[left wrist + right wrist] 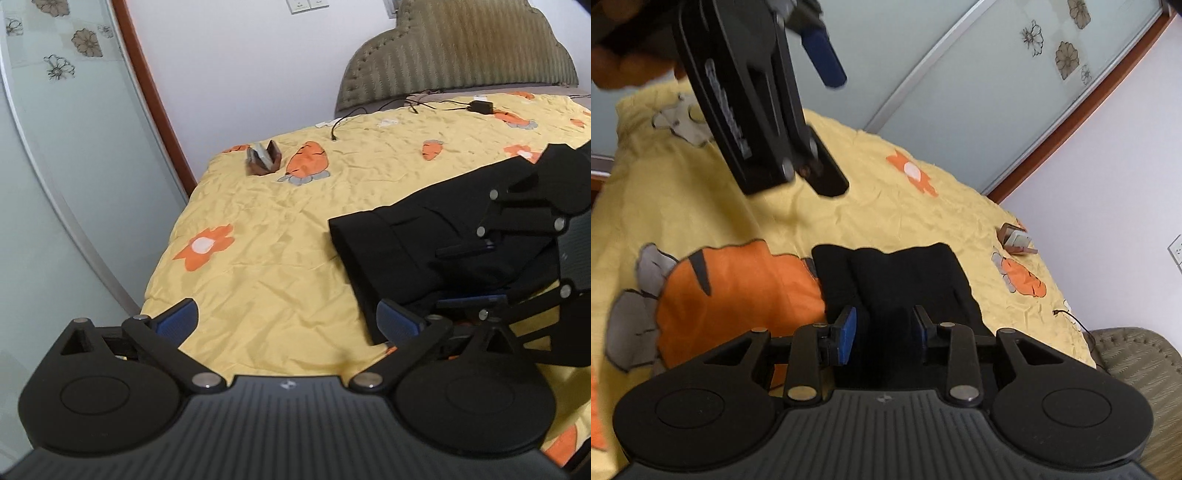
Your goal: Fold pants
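Note:
Black pants (424, 243) lie folded into a thick bundle on the yellow bedspread, at the right of the left wrist view. My left gripper (288, 317) is wide open and empty over bare bedspread, just left of the bundle. My right gripper (884, 328) hovers over the near end of the pants (905, 280), its blue pads apart with black cloth between and beneath them; it also shows in the left wrist view (469, 273) above the bundle. The left gripper appears raised at the top left of the right wrist view (827, 70).
A yellow bedspread (277, 229) with orange carrot prints covers the bed. A small brown wallet (263, 158) stands at the far left. A black charger with cable (480, 107) lies near the olive headboard (458, 55). A glass wardrobe door (55, 166) stands at the left.

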`<state>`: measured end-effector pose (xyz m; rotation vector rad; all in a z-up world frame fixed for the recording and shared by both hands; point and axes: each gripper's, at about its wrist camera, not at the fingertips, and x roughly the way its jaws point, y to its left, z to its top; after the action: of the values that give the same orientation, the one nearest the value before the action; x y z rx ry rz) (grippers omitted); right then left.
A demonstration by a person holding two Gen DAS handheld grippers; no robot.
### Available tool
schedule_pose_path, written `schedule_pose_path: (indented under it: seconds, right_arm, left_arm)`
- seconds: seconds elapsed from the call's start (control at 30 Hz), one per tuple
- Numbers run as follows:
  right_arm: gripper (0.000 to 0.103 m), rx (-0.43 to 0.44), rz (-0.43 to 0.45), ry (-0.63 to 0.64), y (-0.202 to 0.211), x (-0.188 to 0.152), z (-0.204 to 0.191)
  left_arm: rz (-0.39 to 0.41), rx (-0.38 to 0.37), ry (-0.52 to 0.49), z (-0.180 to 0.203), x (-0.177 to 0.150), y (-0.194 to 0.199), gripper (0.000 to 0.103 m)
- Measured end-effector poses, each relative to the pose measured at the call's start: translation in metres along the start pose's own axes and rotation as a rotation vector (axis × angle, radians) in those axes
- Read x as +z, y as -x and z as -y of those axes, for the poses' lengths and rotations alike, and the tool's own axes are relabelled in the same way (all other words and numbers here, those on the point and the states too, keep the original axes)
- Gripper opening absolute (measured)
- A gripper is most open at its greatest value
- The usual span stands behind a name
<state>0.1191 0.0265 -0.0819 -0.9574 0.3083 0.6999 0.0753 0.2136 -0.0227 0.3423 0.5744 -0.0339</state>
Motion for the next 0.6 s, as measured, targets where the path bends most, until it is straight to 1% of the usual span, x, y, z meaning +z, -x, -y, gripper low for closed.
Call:
schedule_pose_path:
  seconds: [0.07,0.1,0.13,0.17,0.2,0.23,0.3,0.37,0.43,0.47,0.5,0.53,0.6]
  right_arm:
    - [0.03,-0.009,-0.018,0.006,-0.008,0.0,-0.003]
    - [0.028,-0.011,-0.025,-0.005,-0.009,0.0,-0.003]
    - [0.023,-0.009,-0.033,-0.018,-0.011,0.0,-0.002]
    - [0.016,-0.005,-0.039,-0.027,-0.012,0.0,-0.003]
    - [0.013,-0.004,-0.04,-0.036,-0.015,0.002,-0.001]
    - [0.012,-0.004,-0.036,-0.053,-0.014,0.003,0.001]
    - [0.009,0.033,-0.027,-0.148,-0.013,0.004,0.013]
    - [0.009,0.099,-0.015,-0.311,-0.012,-0.001,0.034]
    - [0.007,0.158,-0.002,-0.44,-0.013,-0.007,0.05]
    - [0.006,0.18,0.014,-0.485,-0.011,-0.009,0.055]
    - [0.006,0.205,0.041,-0.512,-0.007,-0.008,0.059]
    - [0.006,0.216,0.053,-0.511,-0.004,-0.005,0.058]
    - [0.002,0.229,0.069,-0.463,-0.001,0.006,0.048]
  left_arm:
    - [-0.008,0.004,0.02,-0.003,0.0,-0.003,0.103]
    - [-0.011,0.0,0.03,-0.004,0.0,-0.003,0.103]
    - [-0.011,-0.002,0.036,-0.005,0.0,-0.004,0.103]
    - [-0.008,-0.002,0.036,-0.005,-0.001,-0.004,0.103]
    - [-0.006,0.001,0.032,-0.005,-0.001,-0.004,0.103]
    - [-0.005,0.008,0.027,-0.004,-0.001,-0.003,0.103]
    - [-0.001,0.013,0.023,-0.004,0.0,-0.003,0.103]
    - [-0.002,0.012,0.028,-0.006,-0.001,-0.002,0.103]
    - [-0.01,0.013,0.032,-0.007,-0.001,-0.003,0.103]
    - [-0.012,0.016,0.034,-0.007,-0.001,-0.004,0.103]
    - [-0.012,0.019,0.037,-0.007,-0.001,-0.004,0.103]
    - [-0.012,0.018,0.04,-0.006,0.0,-0.004,0.103]
    - [-0.008,0.019,0.045,-0.005,0.002,-0.005,0.103]
